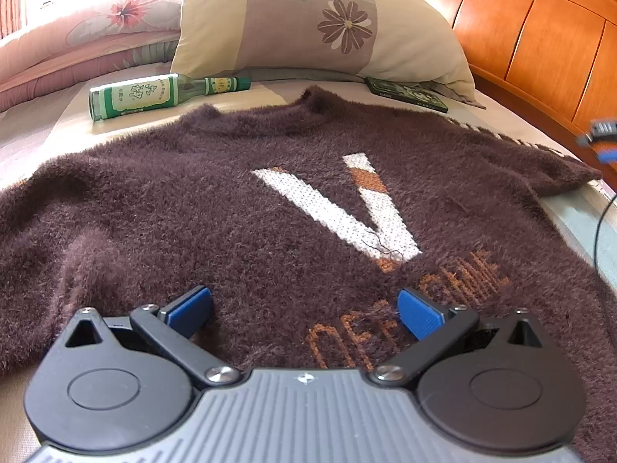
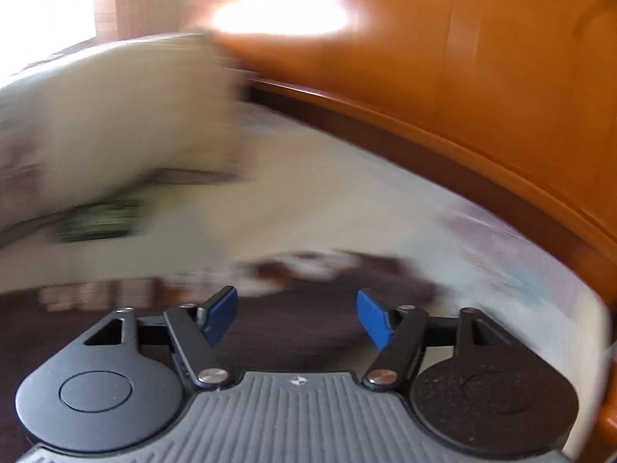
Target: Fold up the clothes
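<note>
Left wrist: your sweater point(image 1: 270, 200) lies flat on the bed point(image 1: 58, 123), unfolded; left gripper point(image 1: 304, 308) gapes empty over its hem. Right wrist, blurred: right gripper point(image 2: 295, 316) wide, empty, beside the sleeve point(image 2: 347, 270). Next, I'd grab that sleeve.

My sweater point(image 1: 193, 212) is dark brown and fuzzy, with a big white V point(image 1: 347, 208) knitted in, one arm of it crossed by an orange-brown band. Orange-brown letters point(image 1: 405, 308) run under the V. My left claw point(image 1: 304, 312) is black with blue pads point(image 1: 418, 318), and its body is ribbed grey; my right claw point(image 2: 296, 318) has the same colours. The bottle point(image 1: 154, 94) is green with a white and green label. The pillow point(image 1: 320, 27) is cream with a mauve band and brown and teal flowers. The quilt point(image 1: 77, 34) is pink with a red flower. The headboard point(image 1: 540, 46) is orange wood. The book point(image 1: 405, 92) is dark green.
</note>
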Demonstrator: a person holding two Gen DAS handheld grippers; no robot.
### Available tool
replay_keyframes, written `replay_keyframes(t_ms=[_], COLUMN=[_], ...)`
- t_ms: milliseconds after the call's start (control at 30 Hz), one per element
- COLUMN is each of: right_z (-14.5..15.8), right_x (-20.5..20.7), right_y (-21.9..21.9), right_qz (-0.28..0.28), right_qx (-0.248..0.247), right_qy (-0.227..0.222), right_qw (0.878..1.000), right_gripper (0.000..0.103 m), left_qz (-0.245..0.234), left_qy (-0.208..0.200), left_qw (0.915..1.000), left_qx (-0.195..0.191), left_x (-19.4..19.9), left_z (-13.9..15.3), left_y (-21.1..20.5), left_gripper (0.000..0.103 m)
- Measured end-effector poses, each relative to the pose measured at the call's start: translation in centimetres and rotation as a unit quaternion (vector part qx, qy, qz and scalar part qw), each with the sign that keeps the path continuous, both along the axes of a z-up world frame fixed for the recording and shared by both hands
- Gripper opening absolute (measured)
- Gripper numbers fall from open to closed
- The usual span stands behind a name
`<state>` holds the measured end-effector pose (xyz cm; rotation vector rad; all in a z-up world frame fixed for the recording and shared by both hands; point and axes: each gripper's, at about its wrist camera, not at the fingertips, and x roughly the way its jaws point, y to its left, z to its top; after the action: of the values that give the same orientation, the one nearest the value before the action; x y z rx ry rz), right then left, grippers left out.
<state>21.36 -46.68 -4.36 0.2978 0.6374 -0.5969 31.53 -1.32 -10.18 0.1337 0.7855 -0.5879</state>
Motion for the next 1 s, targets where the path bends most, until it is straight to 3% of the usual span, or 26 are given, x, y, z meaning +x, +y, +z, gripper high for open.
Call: replay_keyframes(t_ms=[67, 200, 367, 467, 567, 667, 833, 1000], right_z=[-1.0, -4.6, -7.6, -7.9, -7.6, -6.4, -4.5, -7.7], right_x=[2.8, 7.3, 5.8, 2.3, 1.2, 2.5, 6.5, 12.4], right_y=[2.7, 5.4, 1.6, -1.9, -2.8, -0.2, 6.2, 6.2], right_qz=[0.072, 0.160, 0.169, 0.103, 0.101, 0.094, 0.164, 0.148], right_qx=[0.047, 0.128, 0.148, 0.129, 0.123, 0.065, -0.015, 0.005], right_qy=[-0.010, -0.011, -0.015, -0.006, 0.016, 0.061, 0.055, 0.089], right_qw=[0.996, 0.979, 0.974, 0.986, 0.987, 0.992, 0.985, 0.985], right_gripper=[0.079, 0.079, 0.077, 0.077, 0.075, 0.092, 0.103, 0.103], left_qz=[0.000, -0.002, -0.005, -0.004, -0.001, -0.002, -0.021, -0.024], left_qy=[-0.001, -0.003, -0.002, 0.000, 0.003, 0.007, 0.007, -0.003], left_qw=[1.0000, 1.0000, 1.0000, 1.0000, 1.0000, 0.9999, 0.9982, 0.9985], left_qx=[0.000, 0.003, 0.003, 0.000, 0.001, -0.009, -0.056, -0.049], left_x=[0.0, -0.1, -0.1, 0.0, -0.1, -0.1, -0.6, -0.6], left_z=[0.0, 0.0, 0.1, 0.1, 0.2, 0.6, 1.5, 1.5], left_y=[0.0, 0.0, 0.1, 0.1, 0.0, 0.0, 0.4, 0.1], left_gripper=[0.102, 0.102, 0.102, 0.102, 0.102, 0.102, 0.102, 0.102])
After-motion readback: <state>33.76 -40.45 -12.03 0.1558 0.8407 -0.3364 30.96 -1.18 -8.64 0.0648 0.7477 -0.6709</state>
